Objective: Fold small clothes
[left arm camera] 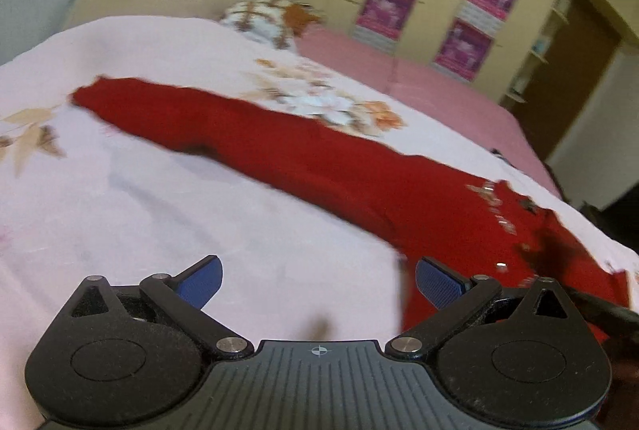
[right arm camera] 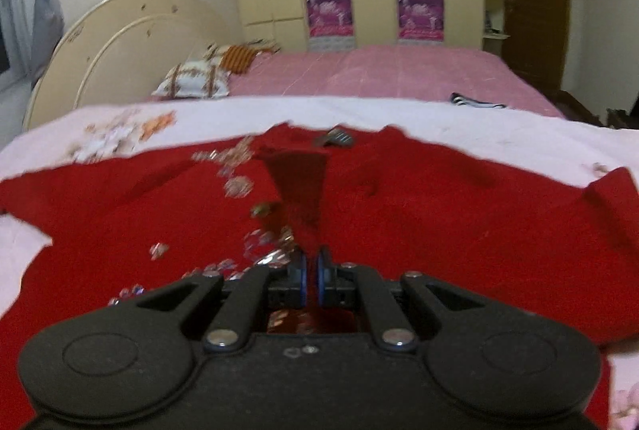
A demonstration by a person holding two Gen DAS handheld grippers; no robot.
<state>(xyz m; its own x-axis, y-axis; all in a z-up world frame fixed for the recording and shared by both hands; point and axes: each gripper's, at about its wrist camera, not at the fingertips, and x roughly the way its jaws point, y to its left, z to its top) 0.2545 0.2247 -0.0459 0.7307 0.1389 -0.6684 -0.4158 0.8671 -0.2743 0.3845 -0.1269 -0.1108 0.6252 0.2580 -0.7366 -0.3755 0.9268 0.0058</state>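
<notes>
- Bed [right arm camera: 399,70]: a pale floral sheet [left arm camera: 159,190] covers the near part and carries the garment; pink cover beyond, toward 12 o'clock.
- Red top [right arm camera: 439,230]: lies spread flat on the sheet. In the right wrist view, sleeves run to 9 and 3 o'clock and the neckline is at 12. Judged soft, light and limp, so it will sag and drag when lifted.
- Sequin trim [right arm camera: 235,186]: runs down the front, left of centre. Likely to snag and slip; better to pinch plain fabric at the hem, shoulder or sleeve end.
- Left hand-held gripper [left arm camera: 319,284]: jaws spread wide over bare sheet, nothing between them; a sleeve lies toward 1 o'clock.
- Right hand-held gripper [right arm camera: 312,270]: pads nearly together with a narrow gap, low over the front of the top; cannot tell whether fabric is pinched.
</notes>
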